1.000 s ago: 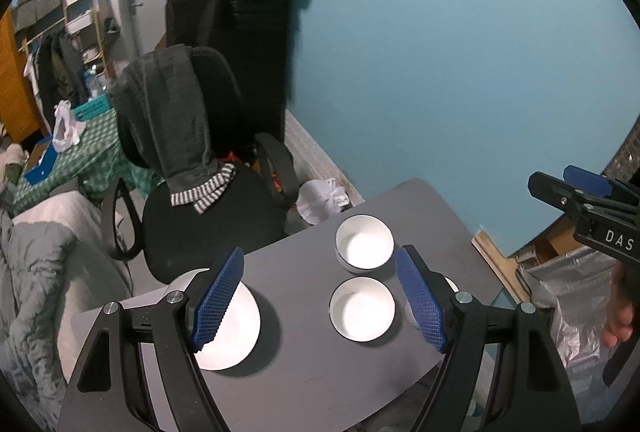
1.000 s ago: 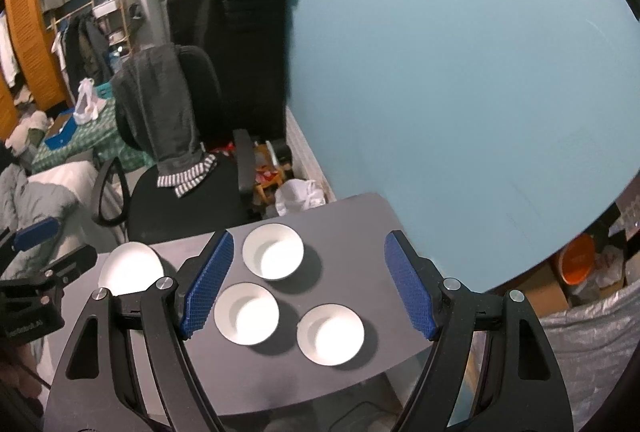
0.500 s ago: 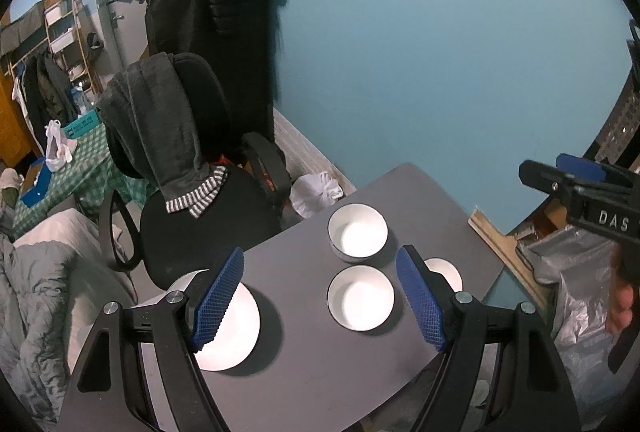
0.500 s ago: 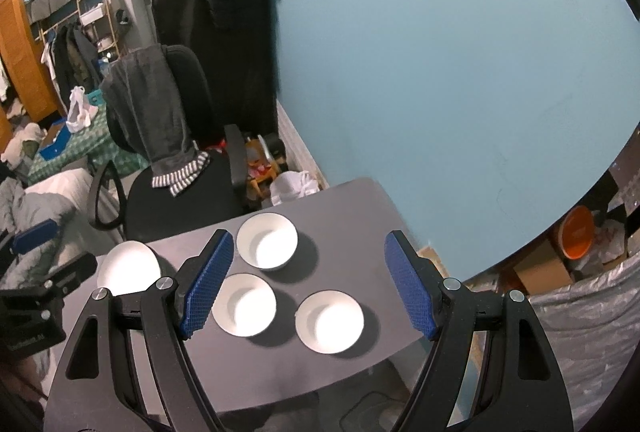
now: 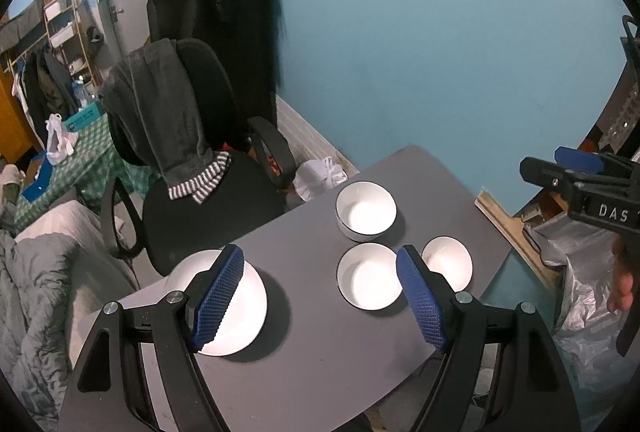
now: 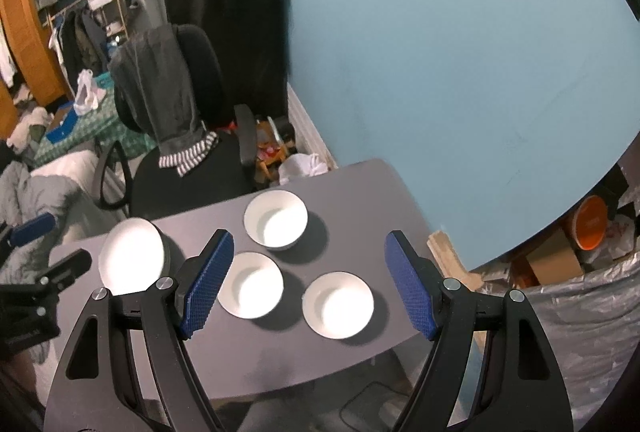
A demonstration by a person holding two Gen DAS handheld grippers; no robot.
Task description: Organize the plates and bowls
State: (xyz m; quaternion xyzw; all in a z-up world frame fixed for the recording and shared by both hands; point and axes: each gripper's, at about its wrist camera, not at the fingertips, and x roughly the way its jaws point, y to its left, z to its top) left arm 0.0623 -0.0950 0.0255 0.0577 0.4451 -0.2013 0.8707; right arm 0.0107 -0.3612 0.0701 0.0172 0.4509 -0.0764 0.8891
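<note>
Both grippers are hovering wide open and empty above a grey counter (image 6: 360, 200). Centre frame are sitting 3 white bowls (image 6: 276, 218) and 1 plate (image 6: 130, 256), unmoved since a second ago; sorting is not yet starting.

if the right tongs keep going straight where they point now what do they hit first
Probably the near right bowl: it lies between the open right tongs, low in the right wrist view. Nothing shows in the way, though depth is hard to judge.
</note>
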